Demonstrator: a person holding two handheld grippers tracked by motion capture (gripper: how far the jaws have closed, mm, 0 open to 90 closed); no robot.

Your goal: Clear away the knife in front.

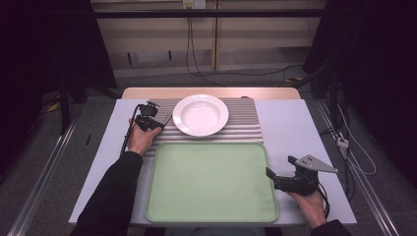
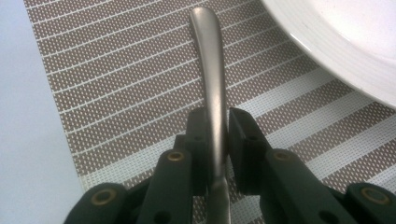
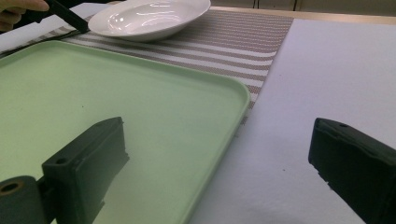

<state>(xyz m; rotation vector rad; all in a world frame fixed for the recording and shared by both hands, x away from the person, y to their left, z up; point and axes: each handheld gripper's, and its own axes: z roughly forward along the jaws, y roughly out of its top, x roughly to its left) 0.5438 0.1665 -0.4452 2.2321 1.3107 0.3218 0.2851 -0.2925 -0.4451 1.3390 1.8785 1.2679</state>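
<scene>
Clamped between the left gripper's (image 2: 215, 135) jaws is a metal utensil handle (image 2: 212, 70), lying over a striped mat (image 2: 116, 84) just left of a white plate (image 1: 200, 114) (which end of the utensil, I cannot tell). Nearer the person, a green tray (image 1: 211, 182) overlaps the mat's near edge. At the tray's right edge the right gripper (image 1: 279, 176) hangs open over the pale table (image 1: 295, 123). Beyond lie grey floor (image 1: 44, 162), cables (image 1: 196, 69) and dark curtains (image 1: 44, 44).
</scene>
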